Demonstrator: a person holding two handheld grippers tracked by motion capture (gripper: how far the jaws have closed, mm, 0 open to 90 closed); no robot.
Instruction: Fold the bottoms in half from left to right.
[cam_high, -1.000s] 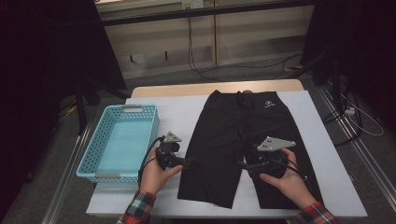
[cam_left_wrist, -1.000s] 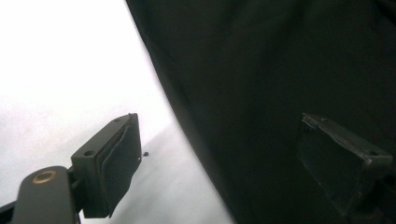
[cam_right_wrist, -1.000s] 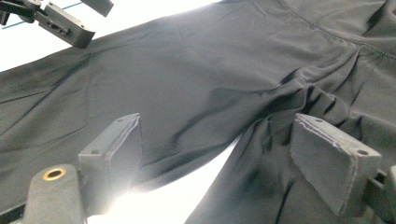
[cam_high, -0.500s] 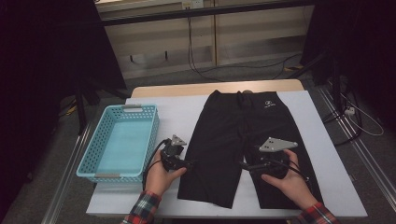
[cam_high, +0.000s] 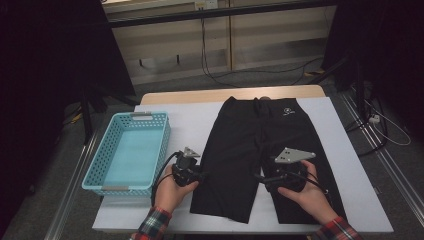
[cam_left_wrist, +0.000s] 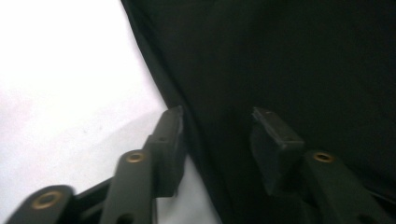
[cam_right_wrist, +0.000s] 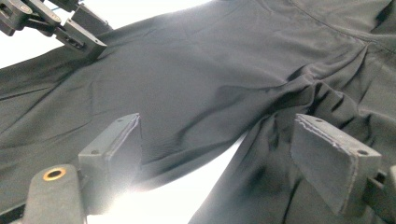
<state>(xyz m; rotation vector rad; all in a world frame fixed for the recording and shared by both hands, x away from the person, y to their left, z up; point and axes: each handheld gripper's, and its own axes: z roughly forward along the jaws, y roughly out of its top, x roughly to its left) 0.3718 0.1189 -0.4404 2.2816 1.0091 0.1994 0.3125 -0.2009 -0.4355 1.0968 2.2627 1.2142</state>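
One pair of black shorts (cam_high: 260, 150) lay flat on my surface (cam_high: 190, 120), unfolded. Left tongs (cam_left_wrist: 217, 140) had just been closing astride its outer leg edge; right tongs (cam_right_wrist: 217, 158) gaped wide near the crotch. Folding remained.

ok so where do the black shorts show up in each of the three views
High view: the black shorts lie flat at the middle of the white table, waistband at the far edge.
Left gripper view: the shorts' outer edge covers the right and top, one jaw on each side of that edge.
Right gripper view: both legs spread across the frame, the crotch gap between the jaws.
Shared landmark: the white table beside the dark cloth.
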